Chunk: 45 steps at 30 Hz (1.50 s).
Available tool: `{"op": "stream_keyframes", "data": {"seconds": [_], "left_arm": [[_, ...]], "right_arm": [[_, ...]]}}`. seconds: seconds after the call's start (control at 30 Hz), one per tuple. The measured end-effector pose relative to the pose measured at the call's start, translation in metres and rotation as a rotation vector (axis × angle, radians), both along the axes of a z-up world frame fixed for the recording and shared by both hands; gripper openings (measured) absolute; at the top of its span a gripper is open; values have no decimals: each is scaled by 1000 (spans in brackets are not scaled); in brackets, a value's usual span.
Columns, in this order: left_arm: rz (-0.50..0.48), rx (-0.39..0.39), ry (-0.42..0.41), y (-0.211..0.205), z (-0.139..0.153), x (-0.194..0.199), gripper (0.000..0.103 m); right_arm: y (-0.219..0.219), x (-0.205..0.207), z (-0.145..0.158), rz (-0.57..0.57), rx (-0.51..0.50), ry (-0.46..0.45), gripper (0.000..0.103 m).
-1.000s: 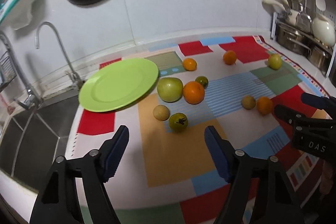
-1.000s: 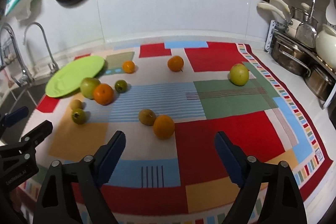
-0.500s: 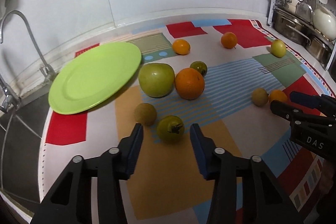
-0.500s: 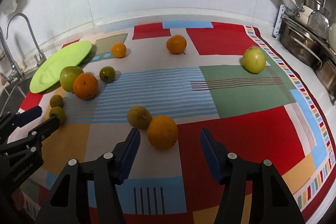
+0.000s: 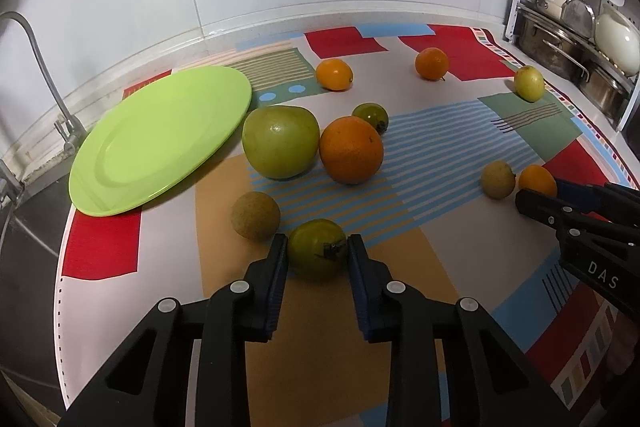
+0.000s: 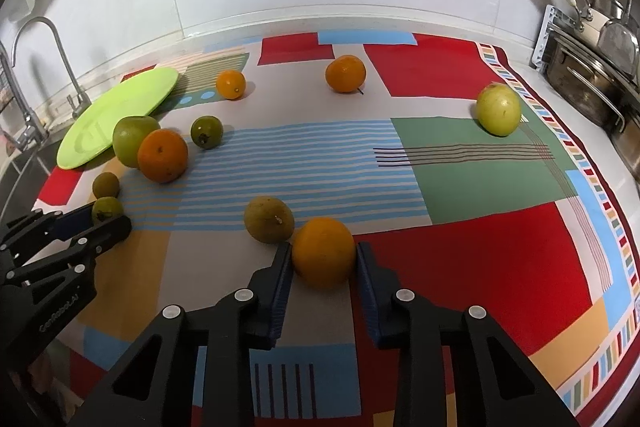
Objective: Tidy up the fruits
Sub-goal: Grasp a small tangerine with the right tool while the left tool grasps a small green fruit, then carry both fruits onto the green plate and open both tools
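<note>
Right claw (image 6: 323, 253) around orange (image 6: 323, 251)

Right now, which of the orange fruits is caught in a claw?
The round orange fruit nearest the camera, pinched in the right claw beside a brownish fruit; the other oranges lie free on the cloth.

My left gripper (image 5: 318, 253) is matte black plastic: two angular, open-framed arms with triangular cut-outs, each carrying two round silver screw heads. Its fingers (image 5: 276, 281) are lined with ribbed dark-blue pads. My right gripper (image 6: 323, 259) is built the same way, black frame, silver screws, blue ribbed pads on the fingers (image 6: 280, 285). From the left camera, the right tool's side shows white letters "DAS". From the right camera, the left tool's side carries small white lettering along its black body, and a row of small silver screws.
</note>
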<state>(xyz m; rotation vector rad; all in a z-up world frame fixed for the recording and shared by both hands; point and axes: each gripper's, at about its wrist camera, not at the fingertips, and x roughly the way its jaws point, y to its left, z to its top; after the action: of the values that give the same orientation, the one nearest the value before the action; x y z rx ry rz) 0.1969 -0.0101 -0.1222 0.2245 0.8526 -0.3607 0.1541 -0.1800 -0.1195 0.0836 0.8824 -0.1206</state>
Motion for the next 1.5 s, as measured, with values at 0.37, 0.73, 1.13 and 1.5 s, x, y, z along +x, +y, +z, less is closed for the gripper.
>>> {"op": "stream_keyframes", "data": {"seconds": [0.37, 0.73, 1.13, 1.5], "left_arm": [[-19, -54, -26, 8, 26, -13, 30], [47, -80, -123, 52, 70, -17, 30], [118, -66, -160, 111, 76, 18, 30], [143, -65, -121, 142, 59, 75, 30]], "right_arm": [[10, -11, 27, 42, 6, -52, 32], [59, 2, 64, 216, 43, -161, 32], [131, 61, 84, 401, 105, -210, 32], [176, 125, 65, 473, 98, -146, 32]]}}
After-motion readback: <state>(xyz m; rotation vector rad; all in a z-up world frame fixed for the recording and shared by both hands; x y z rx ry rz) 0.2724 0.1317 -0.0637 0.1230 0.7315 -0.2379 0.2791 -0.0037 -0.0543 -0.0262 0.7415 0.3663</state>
